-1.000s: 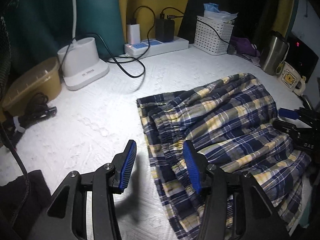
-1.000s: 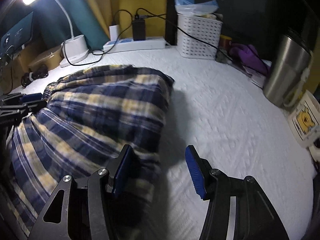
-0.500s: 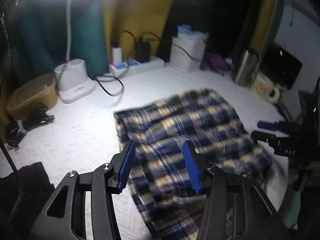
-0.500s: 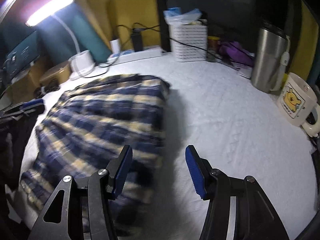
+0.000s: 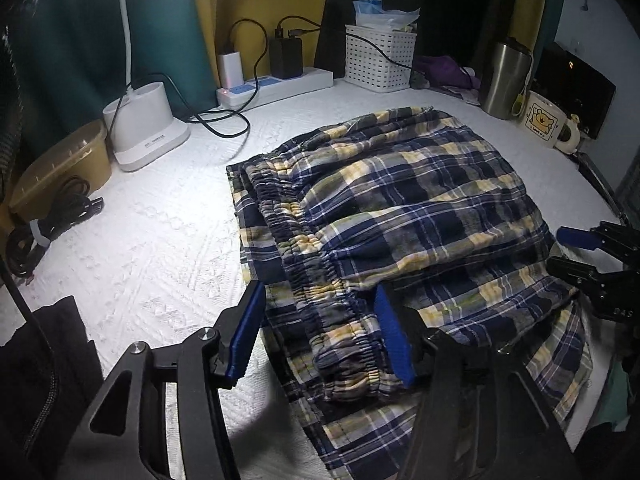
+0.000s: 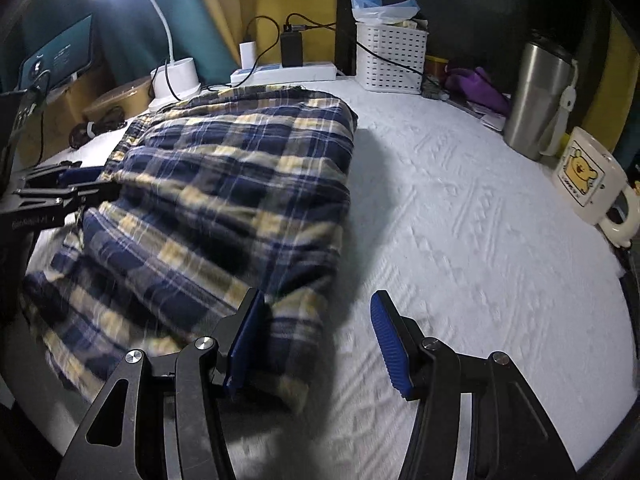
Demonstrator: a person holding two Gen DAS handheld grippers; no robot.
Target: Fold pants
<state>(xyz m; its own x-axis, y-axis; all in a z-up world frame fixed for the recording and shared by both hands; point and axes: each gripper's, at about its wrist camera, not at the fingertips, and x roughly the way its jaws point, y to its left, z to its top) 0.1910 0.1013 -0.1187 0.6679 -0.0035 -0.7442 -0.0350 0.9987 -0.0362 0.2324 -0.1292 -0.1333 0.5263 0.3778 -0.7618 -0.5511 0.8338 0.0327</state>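
The blue, yellow and white plaid pants (image 5: 404, 216) lie folded in layers on the white textured table cover (image 5: 140, 248); the elastic waistband (image 5: 320, 280) is on the left side. My left gripper (image 5: 320, 340) is open, its jaws straddling the near end of the waistband. My right gripper (image 6: 316, 344) is open at the pants' near right corner (image 6: 288, 320); its left finger (image 6: 244, 340) is against the cloth, its right finger over bare cover. The right gripper also shows in the left wrist view (image 5: 588, 248), and the left gripper in the right wrist view (image 6: 60, 188).
Along the back stand a white lamp base (image 5: 144, 128), a power strip with chargers (image 5: 276, 84), a white basket (image 5: 380, 56), a steel tumbler (image 6: 540, 100) and a bear mug (image 6: 592, 180). A tan box (image 5: 60, 168) and coiled cable (image 5: 48, 224) sit at left.
Both grippers rose and pulled back from the pants half a second ago, then came down close again. The left gripper's jaws now straddle the waistband. The pants lie much as before.
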